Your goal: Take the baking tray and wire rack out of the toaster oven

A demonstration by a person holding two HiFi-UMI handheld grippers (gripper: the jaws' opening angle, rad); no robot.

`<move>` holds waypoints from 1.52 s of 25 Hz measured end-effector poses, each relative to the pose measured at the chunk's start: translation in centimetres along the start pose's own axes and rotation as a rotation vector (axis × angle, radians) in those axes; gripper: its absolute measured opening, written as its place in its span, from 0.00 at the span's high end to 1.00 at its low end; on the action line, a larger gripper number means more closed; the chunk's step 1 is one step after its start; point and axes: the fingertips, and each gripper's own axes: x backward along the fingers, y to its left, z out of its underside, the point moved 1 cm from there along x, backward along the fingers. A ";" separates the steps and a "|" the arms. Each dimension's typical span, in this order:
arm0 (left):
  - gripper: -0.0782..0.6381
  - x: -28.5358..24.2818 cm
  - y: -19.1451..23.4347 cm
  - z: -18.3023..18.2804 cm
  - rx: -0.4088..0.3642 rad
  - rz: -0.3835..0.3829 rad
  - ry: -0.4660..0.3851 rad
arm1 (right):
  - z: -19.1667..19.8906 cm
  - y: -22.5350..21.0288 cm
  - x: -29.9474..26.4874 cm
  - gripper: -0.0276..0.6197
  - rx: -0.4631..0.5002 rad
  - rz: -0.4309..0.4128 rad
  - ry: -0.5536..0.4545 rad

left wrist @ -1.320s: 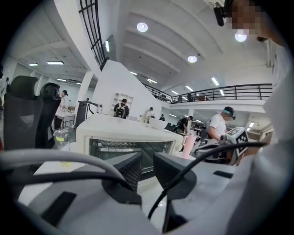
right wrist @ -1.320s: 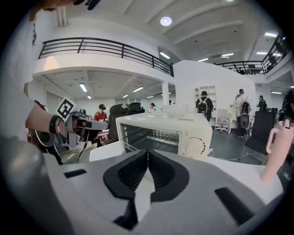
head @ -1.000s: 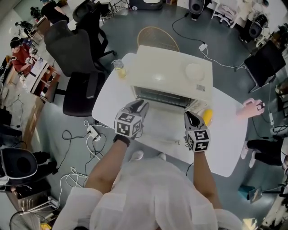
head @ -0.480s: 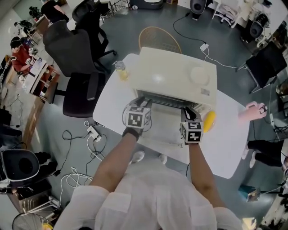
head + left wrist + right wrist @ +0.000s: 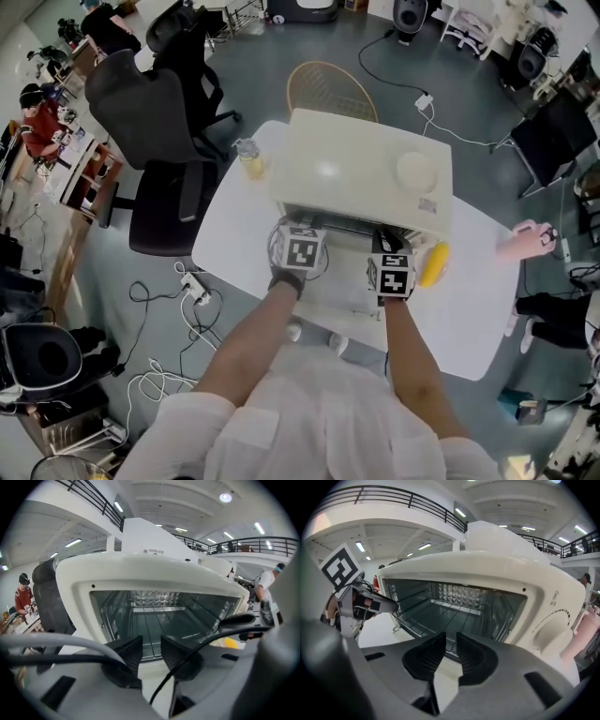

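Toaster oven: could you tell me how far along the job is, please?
Done: the toaster oven stands open. In hand: left gripper and right gripper face its mouth, empty, the right's jaws opening. Left: the wire rack sits inside; nothing is out yet.

A smooth grey floor point(image 5: 281, 37) runs through the room. In the middle stands a white table with rounded corners point(image 5: 469, 319). Just beyond its far edge sits a round woven wicker chair point(image 5: 330, 82). To the far left are two black swivel office chairs point(image 5: 141, 98), with a cluttered wooden desk point(image 5: 80, 173) at the left edge. Near the table's left side, a white power strip point(image 5: 194, 286) lies among loose black and white cables point(image 5: 155, 361). Overhead, the white ceiling carries long strip lights point(image 5: 75, 542) and a round lamp point(image 5: 225, 497). An upper gallery has a black metal railing point(image 5: 105, 506).
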 end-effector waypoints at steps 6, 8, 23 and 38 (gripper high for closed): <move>0.75 -1.4 0.3 0.0 -0.010 -0.049 0.030 | 0.1 -0.9 -1.0 0.84 -0.015 -0.005 0.024; 0.75 -1.4 0.2 0.4 -0.019 -0.046 0.044 | 0.3 -0.7 -1.0 0.84 -0.024 -0.016 0.034; 0.77 -0.7 -0.8 2.2 0.018 -0.006 0.087 | 1.6 0.5 0.0 0.83 -0.102 -0.069 0.061; 0.81 -2.5 -0.7 0.9 0.000 0.010 0.160 | 1.5 -0.3 -1.3 0.89 -0.143 -0.019 0.201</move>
